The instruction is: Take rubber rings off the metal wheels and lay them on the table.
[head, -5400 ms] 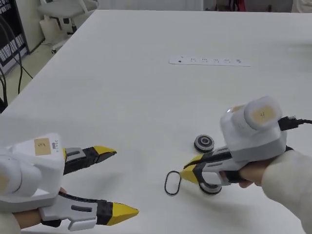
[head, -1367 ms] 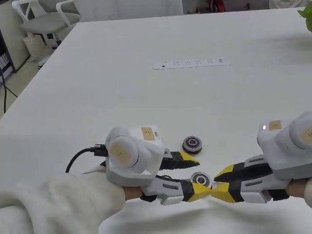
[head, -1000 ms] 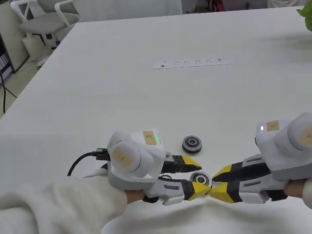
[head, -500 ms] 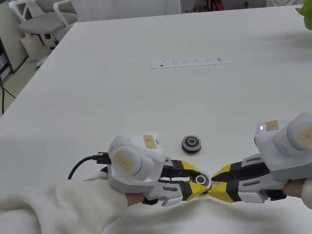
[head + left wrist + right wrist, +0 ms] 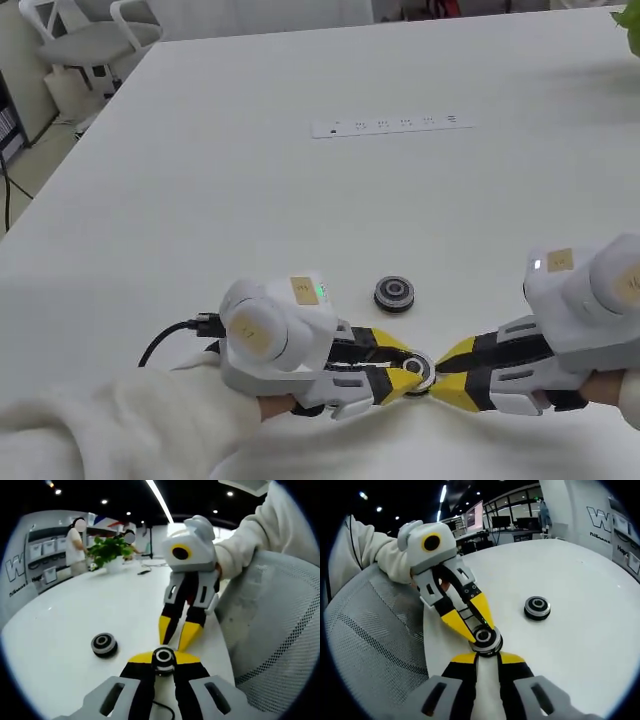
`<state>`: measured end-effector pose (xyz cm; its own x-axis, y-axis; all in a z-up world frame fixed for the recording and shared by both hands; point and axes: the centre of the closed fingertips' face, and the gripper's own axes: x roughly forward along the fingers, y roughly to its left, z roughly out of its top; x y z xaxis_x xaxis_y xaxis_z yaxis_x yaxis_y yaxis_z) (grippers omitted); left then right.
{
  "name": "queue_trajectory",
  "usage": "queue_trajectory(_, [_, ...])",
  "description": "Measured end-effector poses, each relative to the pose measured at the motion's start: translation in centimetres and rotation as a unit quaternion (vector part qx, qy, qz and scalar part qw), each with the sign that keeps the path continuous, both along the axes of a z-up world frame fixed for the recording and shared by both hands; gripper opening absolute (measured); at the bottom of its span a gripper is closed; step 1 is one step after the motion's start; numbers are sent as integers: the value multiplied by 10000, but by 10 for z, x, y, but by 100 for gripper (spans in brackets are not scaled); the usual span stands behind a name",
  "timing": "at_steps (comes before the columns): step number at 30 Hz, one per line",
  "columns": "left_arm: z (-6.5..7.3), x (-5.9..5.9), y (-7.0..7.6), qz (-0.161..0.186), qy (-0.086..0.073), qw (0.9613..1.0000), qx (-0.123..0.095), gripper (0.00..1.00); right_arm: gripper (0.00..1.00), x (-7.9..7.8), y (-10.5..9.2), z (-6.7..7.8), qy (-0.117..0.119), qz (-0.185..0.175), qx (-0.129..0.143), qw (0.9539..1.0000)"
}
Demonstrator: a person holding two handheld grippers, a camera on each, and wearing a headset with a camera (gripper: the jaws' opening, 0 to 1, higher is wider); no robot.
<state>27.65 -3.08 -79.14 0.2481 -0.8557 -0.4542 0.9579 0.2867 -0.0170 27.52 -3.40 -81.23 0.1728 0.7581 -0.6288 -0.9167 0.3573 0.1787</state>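
Left tongs (image 5: 406,371) clamped on wheel (image 5: 417,368), right tongs (image 5: 438,371) tips touching it

facing gripper views share one wheel (image 5: 163,658)

White bench (image 5: 250,200), matte, wide. A white power strip (image 5: 390,125) lies flat on it, far-centre. Off the bench's far-left corner there are white office chairs (image 5: 90,40) on a pale floor (image 5: 30,150). A grey mesh chair back (image 5: 280,620) sits right at the near edge. Potted plant (image 5: 107,552) at the bench's far right end, with two people (image 5: 75,545) standing beyond it by shelving (image 5: 45,555). Monitors (image 5: 482,512) are past the opposite end. Dark ceiling over the bench, with a strip light (image 5: 160,500) and small spots.
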Motion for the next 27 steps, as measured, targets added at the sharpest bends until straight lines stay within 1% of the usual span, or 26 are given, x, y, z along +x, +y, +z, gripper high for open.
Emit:
queue_trajectory(2, [0,0,0,1,2,10000,-3,14,12,0,0,0,-33,23,-13,10000])
queue_trajectory(8, [-1,1,-1,-1,1,10000,1,14,11,1,-1,0,-18,15,-26,10000])
queue_trajectory(13, [-2,2,-2,-6,-9,10000,10,14,8,0,-1,0,52,-24,-32,10000])
queue_trajectory(14, [-2,2,-2,-5,-9,10000,10,14,7,-2,0,0,88,-8,-19,10000])
queue_trajectory(15, [-2,2,-2,-3,-8,10000,8,14,3,-7,2,0,189,77,32,9998])
queue_trajectory(16, [-2,2,-2,-3,-8,10000,10,14,3,-4,0,0,137,12,-5,9999])
queue_trajectory(19, [-3,2,-2,-4,-13,10000,9,14,3,-4,0,0,170,-3,18,9999])
queue_trajectory(22, [-3,1,-2,-15,-27,10000,9,14,3,-3,0,0,285,-91,31,9995])
queue_trajectory(26, [-3,1,-2,-33,-32,10000,2,14,3,-5,0,0,197,-7,-40,9998])
queue_trajectory(27, [-3,1,-3,-33,-32,10000,-3,14,5,-5,0,0,214,-24,-36,9998])
